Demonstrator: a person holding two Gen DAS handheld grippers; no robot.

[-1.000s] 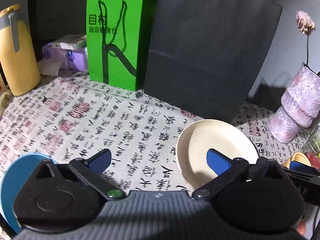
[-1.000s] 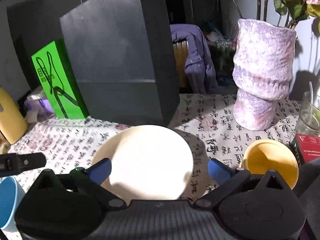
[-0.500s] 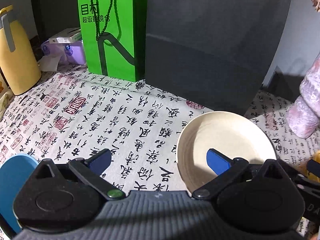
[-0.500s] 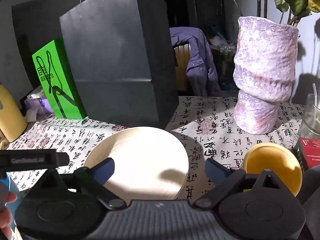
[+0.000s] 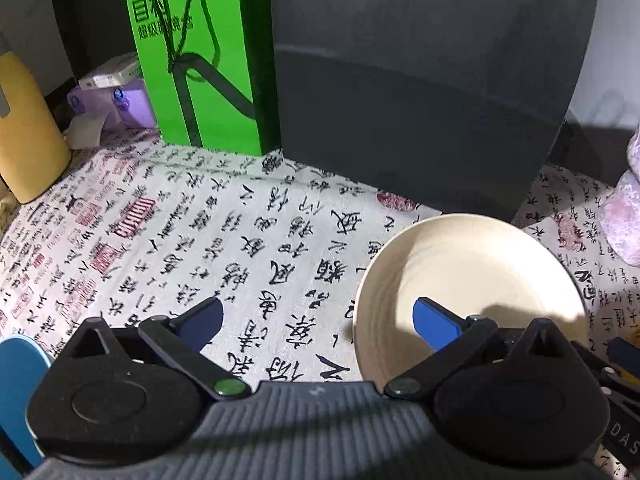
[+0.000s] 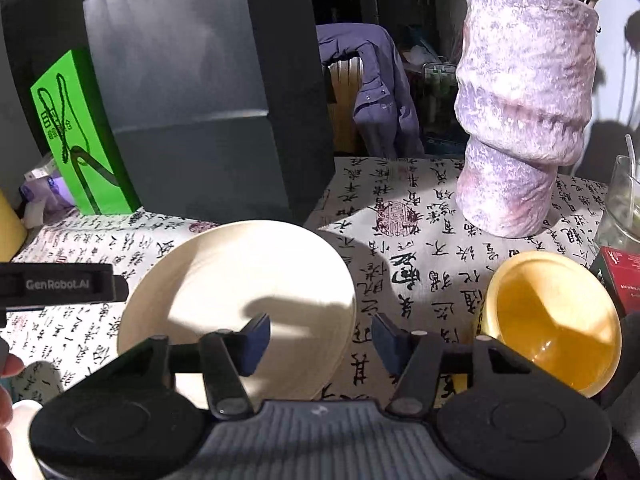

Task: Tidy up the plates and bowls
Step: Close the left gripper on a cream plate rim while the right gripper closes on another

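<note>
A cream plate (image 5: 468, 276) lies on the calligraphy-print tablecloth (image 5: 240, 240). My left gripper (image 5: 318, 320) is open; its right fingertip hovers over the plate's left side and the left one stays over cloth. The right wrist view shows the same cream plate (image 6: 240, 280) with my right gripper (image 6: 320, 338) low over its right rim. Its jaws are closing, with the rim between them and no pad touching it. A yellow bowl (image 6: 552, 320) sits to the right. A blue plate (image 5: 16, 376) peeks in at the lower left.
A dark grey bag (image 5: 420, 80) and a green paper bag (image 5: 200, 60) stand behind the plate. A yellow jug (image 5: 24, 132) and a purple tissue pack (image 5: 116, 96) are far left. A mottled purple vase (image 6: 520, 120), a glass (image 6: 624, 208) and a red box (image 6: 620, 272) crowd the right.
My right gripper's jaws have narrowed from wide to about half and it has sunk toward the plate's right rim. My left gripper has moved forward and lower, closer to the cream plate.
</note>
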